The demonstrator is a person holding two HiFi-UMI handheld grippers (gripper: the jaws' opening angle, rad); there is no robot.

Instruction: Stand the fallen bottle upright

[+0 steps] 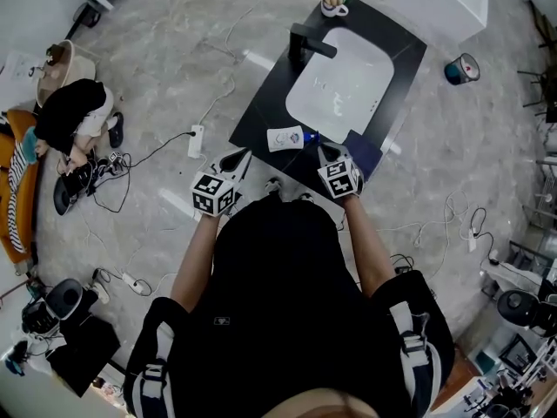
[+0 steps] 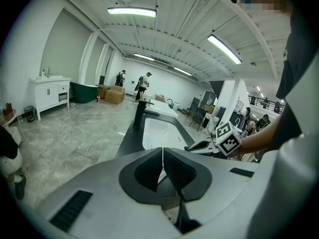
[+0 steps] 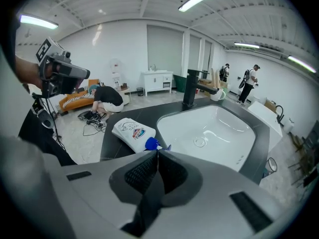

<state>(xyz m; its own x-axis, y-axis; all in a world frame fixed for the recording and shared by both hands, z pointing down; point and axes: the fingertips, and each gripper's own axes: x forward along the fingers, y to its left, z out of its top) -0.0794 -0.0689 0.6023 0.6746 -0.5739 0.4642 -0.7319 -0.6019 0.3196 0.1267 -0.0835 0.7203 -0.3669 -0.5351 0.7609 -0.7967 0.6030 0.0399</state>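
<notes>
In the right gripper view, the tip of the fallen bottle's (image 3: 130, 132) blue cap (image 3: 151, 144) slips behind the right gripper (image 3: 157, 153) at lower centre, and the label print is too small to read. In the head view, the sticks in the cup (image 1: 333, 7) are cut off by the top edge, and the counter's (image 1: 261, 116) near edge vanishes under the person's black top (image 1: 287, 303).

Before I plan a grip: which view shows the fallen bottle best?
The right gripper view: the bottle lies on its side beside the basin, label and blue cap plain. The head view shows it small; the left gripper view doesn't show it clearly.
</notes>
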